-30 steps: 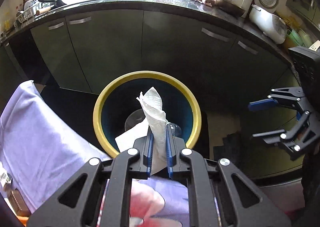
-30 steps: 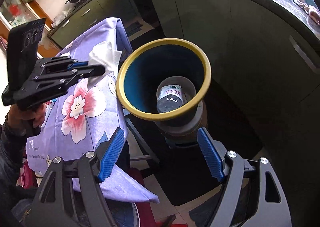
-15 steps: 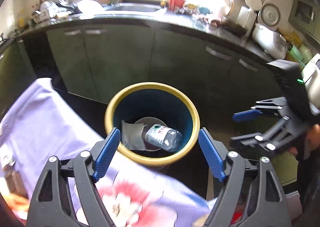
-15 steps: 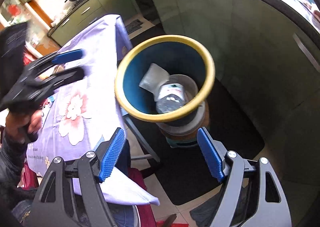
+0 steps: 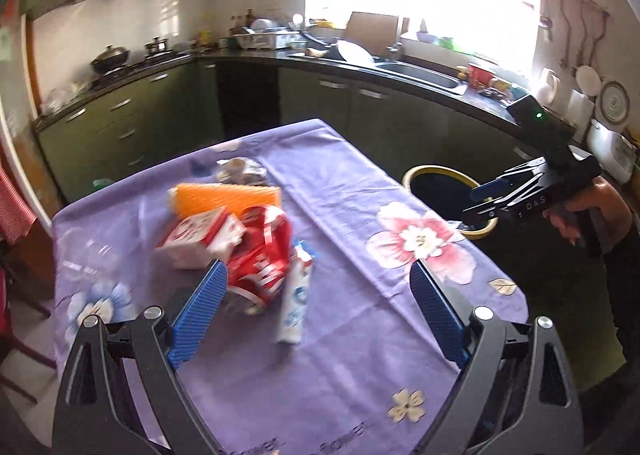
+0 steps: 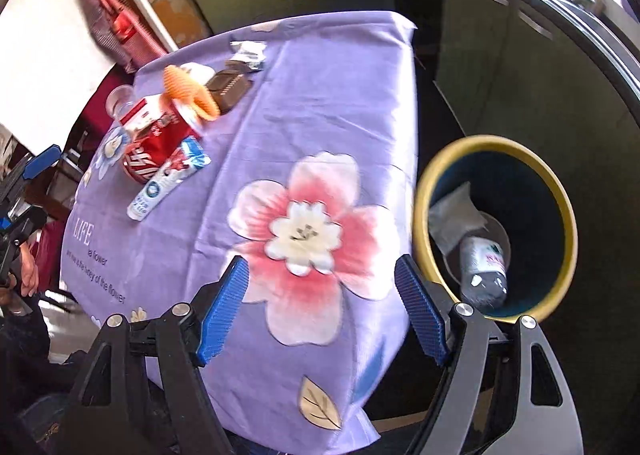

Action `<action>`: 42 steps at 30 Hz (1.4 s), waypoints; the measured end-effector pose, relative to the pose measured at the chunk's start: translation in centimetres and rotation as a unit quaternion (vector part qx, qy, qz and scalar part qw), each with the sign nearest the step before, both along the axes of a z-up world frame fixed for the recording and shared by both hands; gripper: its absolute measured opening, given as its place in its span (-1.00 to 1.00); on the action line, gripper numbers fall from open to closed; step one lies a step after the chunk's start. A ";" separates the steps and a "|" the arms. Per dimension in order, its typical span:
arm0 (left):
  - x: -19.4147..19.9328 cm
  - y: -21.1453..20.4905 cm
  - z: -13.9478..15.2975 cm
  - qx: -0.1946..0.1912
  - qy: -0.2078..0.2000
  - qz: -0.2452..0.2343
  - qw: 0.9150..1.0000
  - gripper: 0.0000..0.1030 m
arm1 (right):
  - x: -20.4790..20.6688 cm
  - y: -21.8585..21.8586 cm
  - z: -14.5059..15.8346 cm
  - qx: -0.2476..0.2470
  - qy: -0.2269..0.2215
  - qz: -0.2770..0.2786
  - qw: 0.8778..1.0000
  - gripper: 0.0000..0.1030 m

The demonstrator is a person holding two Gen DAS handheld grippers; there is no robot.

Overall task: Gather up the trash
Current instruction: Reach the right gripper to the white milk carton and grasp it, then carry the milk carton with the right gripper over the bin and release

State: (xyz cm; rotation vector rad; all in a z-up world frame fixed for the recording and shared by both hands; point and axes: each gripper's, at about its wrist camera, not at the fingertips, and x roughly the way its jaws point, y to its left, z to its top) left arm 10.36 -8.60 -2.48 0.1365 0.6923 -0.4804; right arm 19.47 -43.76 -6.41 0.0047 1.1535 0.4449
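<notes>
— While both grippers are empty, which piece should go next?

— The left gripper (image 5: 316,319) has its jaws spread wide and holds nothing; it hangs over the near part of the purple flowered tablecloth (image 5: 360,191), aimed at the heap of rubbish. I'd take the white toothpaste tube (image 5: 295,297) first. It lies on the side of the heap nearest the gripper, its upper end touching the crushed red can (image 5: 260,259).

— And the rest?

— Just beyond the can sits a red-and-white carton (image 5: 200,239), with an orange ridged wrapper (image 5: 228,197) behind it and a crumpled foil packet (image 5: 242,169) farthest back. A clear plastic bottle (image 6: 118,101) lies at the far side of the heap; it is blurred in the left view.

— How would you grab the tube?

— Straddle it across its narrow width, away from the end touching the can, so the can isn't dragged along. Come down low enough to catch it, but not so low that the fingers snag the cloth.

— The other claw?

— The right gripper (image 6: 320,311) is spread wide too, empty, over the big pink flower printed near the cloth's edge. The yellow-rimmed bin (image 6: 496,227) stands on the floor just beside that table edge, already holding a plastic bottle (image 6: 484,267) and a crumpled tissue (image 6: 456,215).
</notes>
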 end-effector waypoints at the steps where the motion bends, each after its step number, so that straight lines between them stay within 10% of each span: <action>1: -0.2 1.5 -0.2 -0.002 0.003 0.018 1.000 0.72 | 0.5 1.7 0.4 0.001 -0.002 0.017 1.000 0.47; 9: -1.7 10.8 -1.4 -0.034 0.019 0.103 0.994 0.73 | 3.2 14.4 3.0 -0.002 -0.041 0.164 0.986 0.48; 21: -1.7 10.7 -2.4 -0.032 0.022 0.097 0.994 0.73 | 8.7 26.1 2.5 -0.027 -0.065 0.239 0.968 0.50; 42: -1.4 10.8 -3.3 -0.036 0.033 0.093 0.994 0.73 | 11.3 28.4 -2.1 -0.036 -0.054 0.215 0.974 0.00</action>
